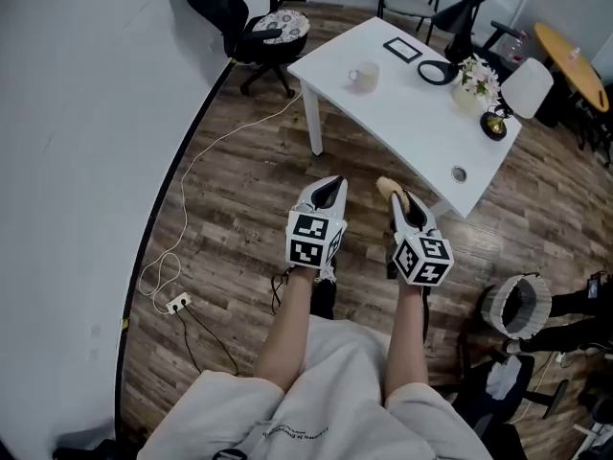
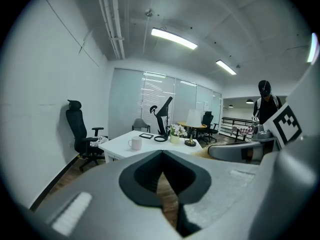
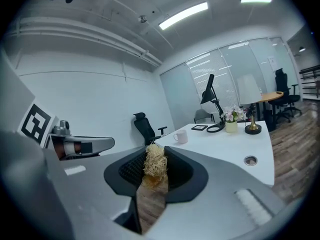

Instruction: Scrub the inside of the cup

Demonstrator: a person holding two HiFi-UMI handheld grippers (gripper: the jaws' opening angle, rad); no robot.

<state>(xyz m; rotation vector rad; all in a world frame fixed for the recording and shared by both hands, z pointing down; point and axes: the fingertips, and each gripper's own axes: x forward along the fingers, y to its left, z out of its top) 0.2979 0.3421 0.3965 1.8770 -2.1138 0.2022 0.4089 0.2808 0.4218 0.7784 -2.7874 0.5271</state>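
A white cup point(image 1: 364, 75) stands on the far left part of a white table point(image 1: 402, 118), well ahead of both grippers. It shows small in the left gripper view point(image 2: 134, 143) and in the right gripper view point(image 3: 181, 136). My left gripper point(image 1: 330, 190) hangs over the wooden floor, shut with nothing between its jaws. Beside it, my right gripper point(image 1: 399, 197) is shut on a straw-coloured fibrous scrubber point(image 1: 388, 188), whose tuft point(image 3: 154, 162) sticks out past the fingertips. Neither gripper is near the cup.
On the table are a black desk lamp point(image 1: 462, 25), a flat black frame point(image 1: 402, 50), a flower vase point(image 1: 475, 80) and a white-shaded lamp point(image 1: 525, 89). A black office chair point(image 1: 261, 24) stands left of it. A cable and plug strip point(image 1: 177, 303) lie on the floor; a basket point(image 1: 517, 305) stands at the right.
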